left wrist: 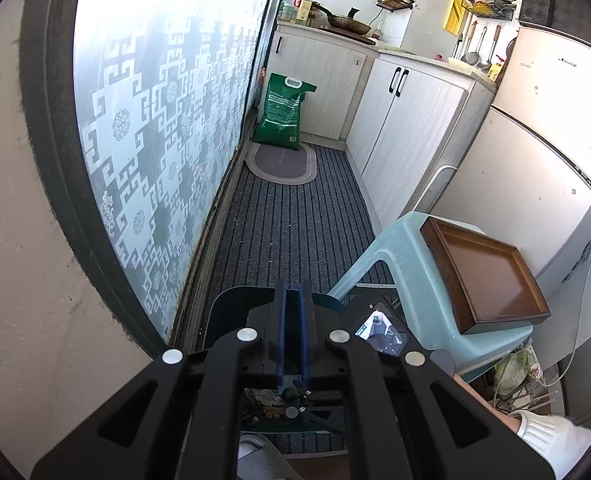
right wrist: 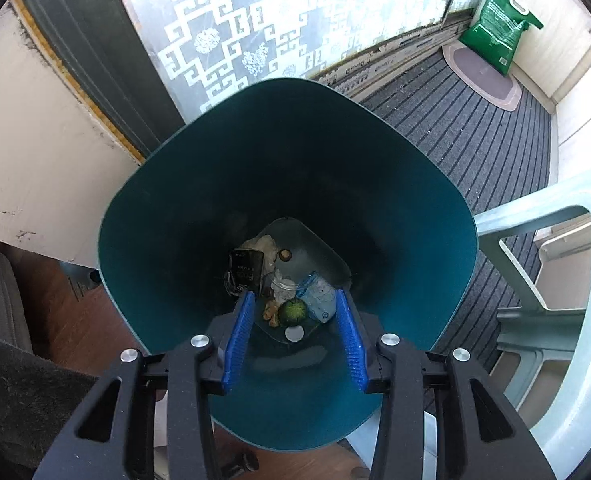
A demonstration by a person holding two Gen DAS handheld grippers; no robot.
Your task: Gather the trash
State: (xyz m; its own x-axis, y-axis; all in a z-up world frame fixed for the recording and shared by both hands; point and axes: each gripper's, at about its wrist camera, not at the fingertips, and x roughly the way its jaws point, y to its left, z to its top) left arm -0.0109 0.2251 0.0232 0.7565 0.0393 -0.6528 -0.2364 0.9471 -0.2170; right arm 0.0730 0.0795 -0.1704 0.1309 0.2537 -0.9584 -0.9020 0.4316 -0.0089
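A deep teal trash bin stands on the floor beside the patterned glass door. At its bottom lies trash: a black packet, a green round fruit, a blue-and-white wrapper, a clear cup and a white disc. My right gripper points down into the bin's mouth, open, with nothing between its blue pads. In the left wrist view my left gripper is shut and empty, above the bin's rim.
A pale green plastic stool carries an empty brown wooden tray just right of the bin. A striped mat runs to a green sack, white cabinets and a fridge. A white sleeve shows low right.
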